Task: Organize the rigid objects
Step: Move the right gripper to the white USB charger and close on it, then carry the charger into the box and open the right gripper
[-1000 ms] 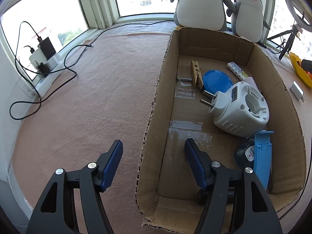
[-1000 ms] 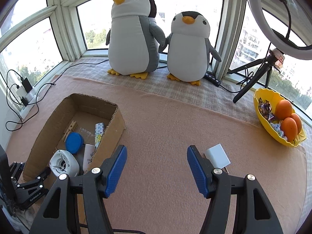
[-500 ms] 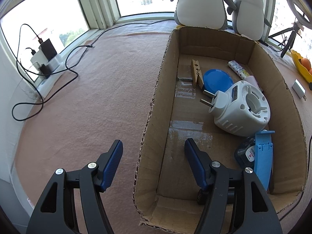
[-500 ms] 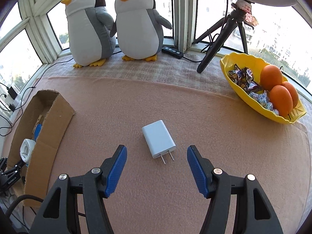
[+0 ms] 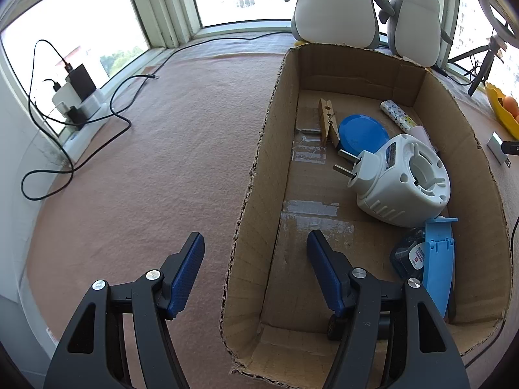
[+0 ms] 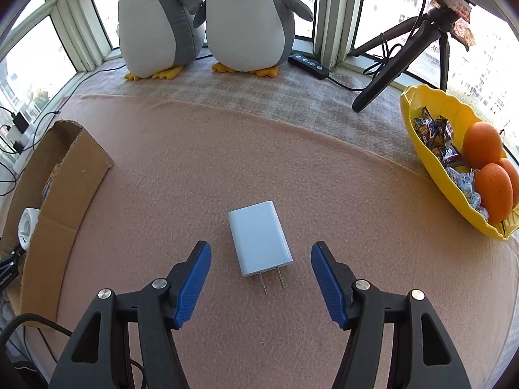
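A white flat charger (image 6: 259, 238) lies on the pink cloth, prongs toward me. My right gripper (image 6: 261, 254) is open and empty, its blue fingers on either side of the charger's near end, not touching it. The cardboard box (image 5: 269, 149) holds a white plug-in device (image 5: 402, 181), a blue lid (image 5: 363, 134), a wooden clothespin (image 5: 327, 120), a patterned tube (image 5: 397, 116) and a light blue clip (image 5: 438, 259). My left gripper (image 5: 256, 249) is open and empty, straddling the box's left wall. The box also shows at the left of the right wrist view (image 6: 61, 201).
Two plush penguins (image 6: 207, 19) stand by the window. A yellow bowl (image 6: 431, 159) with oranges and sweets sits at the right. A tripod (image 6: 405, 55) and a black power strip (image 6: 308, 66) are behind. Chargers and cables (image 5: 74, 97) lie at the left sill.
My right gripper has swung right and moved in on the white charger, which now lies between its fingers. The left gripper has stayed at the box wall.
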`<move>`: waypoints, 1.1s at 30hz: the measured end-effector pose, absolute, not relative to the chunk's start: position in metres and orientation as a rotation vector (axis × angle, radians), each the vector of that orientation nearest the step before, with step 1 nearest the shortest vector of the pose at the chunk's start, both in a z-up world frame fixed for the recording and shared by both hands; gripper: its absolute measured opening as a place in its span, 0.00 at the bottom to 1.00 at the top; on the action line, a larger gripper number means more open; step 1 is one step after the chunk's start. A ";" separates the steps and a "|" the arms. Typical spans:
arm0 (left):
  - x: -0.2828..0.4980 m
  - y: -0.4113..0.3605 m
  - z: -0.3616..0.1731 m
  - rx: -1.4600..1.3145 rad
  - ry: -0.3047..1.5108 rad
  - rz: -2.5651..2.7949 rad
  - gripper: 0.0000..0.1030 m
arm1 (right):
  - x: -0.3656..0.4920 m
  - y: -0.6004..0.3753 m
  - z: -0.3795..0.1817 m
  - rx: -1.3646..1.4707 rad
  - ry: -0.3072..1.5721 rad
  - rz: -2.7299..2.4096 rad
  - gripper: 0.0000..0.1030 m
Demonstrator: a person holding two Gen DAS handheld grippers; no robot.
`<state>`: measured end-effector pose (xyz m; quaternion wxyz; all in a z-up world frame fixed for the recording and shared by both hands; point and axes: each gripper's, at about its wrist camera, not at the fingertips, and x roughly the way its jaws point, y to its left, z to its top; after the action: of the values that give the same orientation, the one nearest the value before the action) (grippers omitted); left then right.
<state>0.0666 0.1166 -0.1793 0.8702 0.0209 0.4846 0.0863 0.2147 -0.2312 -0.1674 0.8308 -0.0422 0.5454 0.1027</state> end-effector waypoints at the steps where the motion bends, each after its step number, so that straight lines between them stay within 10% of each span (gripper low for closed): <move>1: 0.067 0.117 -0.179 0.044 1.013 0.180 0.64 | 0.217 -0.230 -0.169 -0.096 1.163 0.217 0.58; 19: 0.066 0.117 -0.179 0.042 1.014 0.181 0.64 | 0.235 -0.229 -0.189 -0.102 1.223 0.210 0.33; 33: 0.064 0.121 -0.181 0.027 1.009 0.176 0.64 | 0.214 -0.220 -0.177 -0.035 1.187 0.182 0.31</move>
<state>0.0644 0.1211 -0.1809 0.8716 0.0129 0.4829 0.0841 0.2145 -0.2200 -0.1770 0.8248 -0.0167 0.5586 0.0855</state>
